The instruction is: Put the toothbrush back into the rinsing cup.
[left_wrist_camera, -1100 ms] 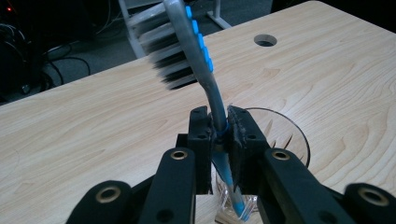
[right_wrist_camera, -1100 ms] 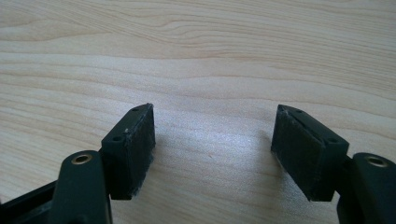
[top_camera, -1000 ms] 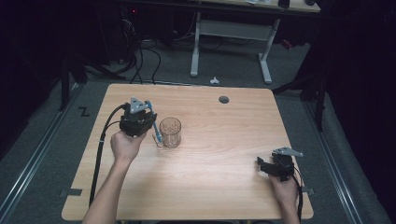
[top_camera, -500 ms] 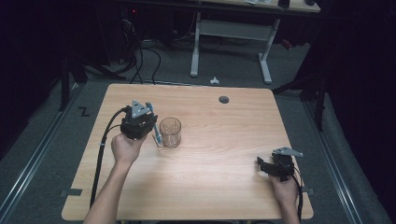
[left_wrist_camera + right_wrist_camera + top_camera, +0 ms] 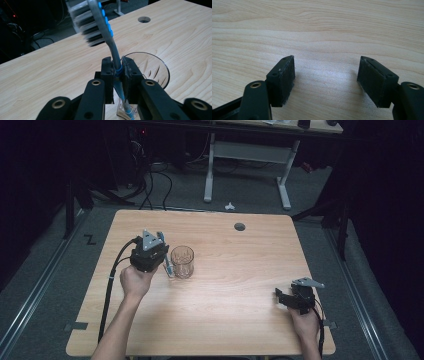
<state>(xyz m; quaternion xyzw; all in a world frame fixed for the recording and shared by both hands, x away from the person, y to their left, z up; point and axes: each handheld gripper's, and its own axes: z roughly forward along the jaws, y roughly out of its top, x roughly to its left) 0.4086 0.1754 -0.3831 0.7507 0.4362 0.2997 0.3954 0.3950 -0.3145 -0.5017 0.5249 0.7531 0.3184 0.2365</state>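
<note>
Blue-grey toothbrush (image 5: 113,47), unlabelled glass (image 5: 182,262)

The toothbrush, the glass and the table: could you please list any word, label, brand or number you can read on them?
None: the toothbrush in the left gripper, the glass and the table carry no legible text.
A "Z"-like mark lies on the floor.

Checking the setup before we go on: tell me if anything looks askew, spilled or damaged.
Nothing stands out. The glass cup stands upright and looks empty on the table, the left gripper grips a toothbrush by its handle, and the right gripper rests open.
</note>
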